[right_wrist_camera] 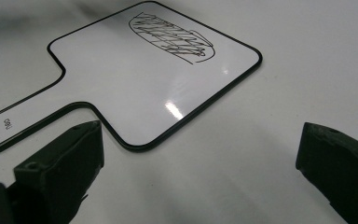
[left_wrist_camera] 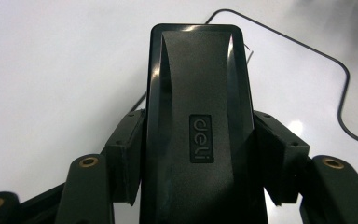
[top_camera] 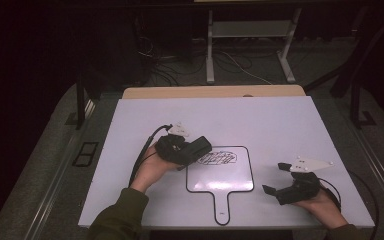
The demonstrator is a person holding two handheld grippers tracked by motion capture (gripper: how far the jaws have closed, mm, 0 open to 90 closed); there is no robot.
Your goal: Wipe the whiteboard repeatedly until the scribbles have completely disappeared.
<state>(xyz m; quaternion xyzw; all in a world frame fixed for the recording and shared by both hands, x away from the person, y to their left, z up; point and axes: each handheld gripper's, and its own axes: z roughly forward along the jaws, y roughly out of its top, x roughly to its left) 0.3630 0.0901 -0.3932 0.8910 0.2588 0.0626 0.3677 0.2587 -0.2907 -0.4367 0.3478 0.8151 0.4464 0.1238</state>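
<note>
The left gripper (top_camera: 200, 146) is clamping a black eraser (left_wrist_camera: 198, 126) between both pads, hovering at the 10 o'clock corner of the handled whiteboard (top_camera: 220, 175). The scribble (top_camera: 216, 159) is sitting just at its 4 o'clock. Judging from this, the eraser face should be lowering flat onto the ink. The right gripper (top_camera: 275, 177) is resting released at the board's 3 o'clock, well placed for steadying it.

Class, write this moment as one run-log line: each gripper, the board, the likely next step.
left gripper: shut on eraser, at scribble | right gripper: open, empty | board: flat, scribbled | next: probably wipe
</note>
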